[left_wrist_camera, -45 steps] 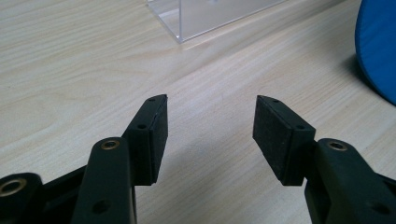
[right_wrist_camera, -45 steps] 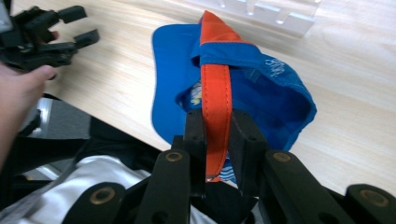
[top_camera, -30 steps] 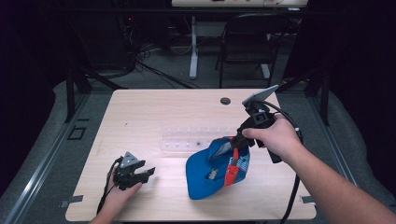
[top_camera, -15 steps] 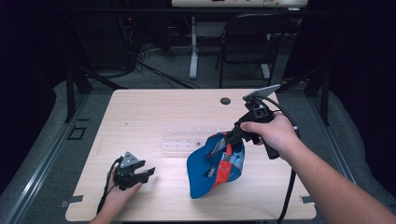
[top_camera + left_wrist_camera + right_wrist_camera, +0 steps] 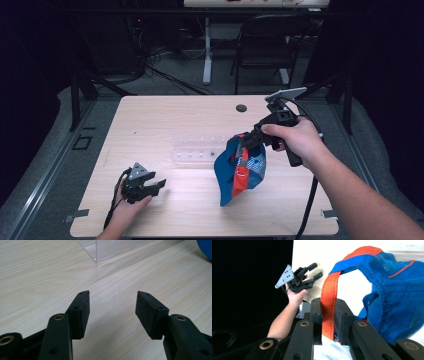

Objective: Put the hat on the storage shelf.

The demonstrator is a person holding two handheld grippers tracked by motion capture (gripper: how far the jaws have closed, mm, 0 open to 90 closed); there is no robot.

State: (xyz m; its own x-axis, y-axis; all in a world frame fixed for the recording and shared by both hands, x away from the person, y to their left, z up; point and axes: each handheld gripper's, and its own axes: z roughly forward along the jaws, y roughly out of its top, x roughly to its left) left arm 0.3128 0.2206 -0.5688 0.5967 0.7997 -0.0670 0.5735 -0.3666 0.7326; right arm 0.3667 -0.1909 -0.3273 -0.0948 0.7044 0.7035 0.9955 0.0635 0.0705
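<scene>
Two claws are at work over a pale wooden table (image 5: 165, 120). The right claw (image 5: 248, 141), right of centre in the high view, is clamped on the orange strap of a blue cap (image 5: 240, 170); in the right gripper view that strap (image 5: 327, 302) runs down between the two black jaws, which press on it from both sides. Held by this one edge, the cap hangs slack below the claw, its blue body drooping toward the lower middle of the high view, with its low edge at or just above the table; whether it touches I cannot tell. Gripping the strap rather than the crown looks deliberate: it lets the cap swing free and open out under its own weight.

The left claw (image 5: 152, 186) rests low at the lower left of the high view, cradled in the person's hand, well apart from the cap. In the left gripper view its jaws stand spread with only bare table between them, so it holds nothing; it seems parked out of the way, pointing toward the middle.

A clear plastic box (image 5: 196, 151) lies on the table between the claws, just left of the cap; its corner shows at the top of the left gripper view (image 5: 110, 250).
</scene>
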